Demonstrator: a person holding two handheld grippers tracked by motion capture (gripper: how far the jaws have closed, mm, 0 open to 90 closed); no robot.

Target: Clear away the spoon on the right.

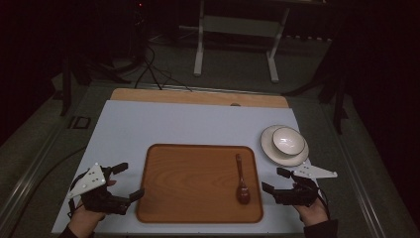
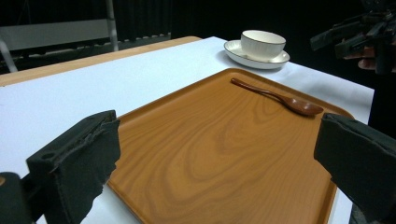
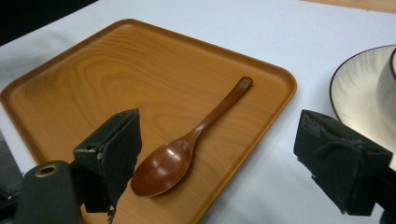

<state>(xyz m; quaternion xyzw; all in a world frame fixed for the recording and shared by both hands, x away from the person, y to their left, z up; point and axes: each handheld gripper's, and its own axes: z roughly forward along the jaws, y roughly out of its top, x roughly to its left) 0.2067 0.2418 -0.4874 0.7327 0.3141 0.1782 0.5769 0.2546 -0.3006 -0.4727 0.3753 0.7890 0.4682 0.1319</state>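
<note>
The left tongs (image 1: 125,181) hover released at the left edge of the wooden tray (image 1: 190,198), jaws spread wide and grasping nothing. The right tongs (image 1: 276,179) sit off the tray's right edge, also released and empty. A dark wooden spoon (image 1: 241,180) lies on the right part of the tray, bowl toward the person. A white bowl (image 1: 288,140) stands on a saucer (image 1: 270,148) on the table (image 1: 163,124), beyond the right tongs.

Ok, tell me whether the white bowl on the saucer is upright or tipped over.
Upright. The white ceramic bowl sits rim-up on its round white saucer, beyond the wooden tray's corner. Its inside looks empty from above.
</note>
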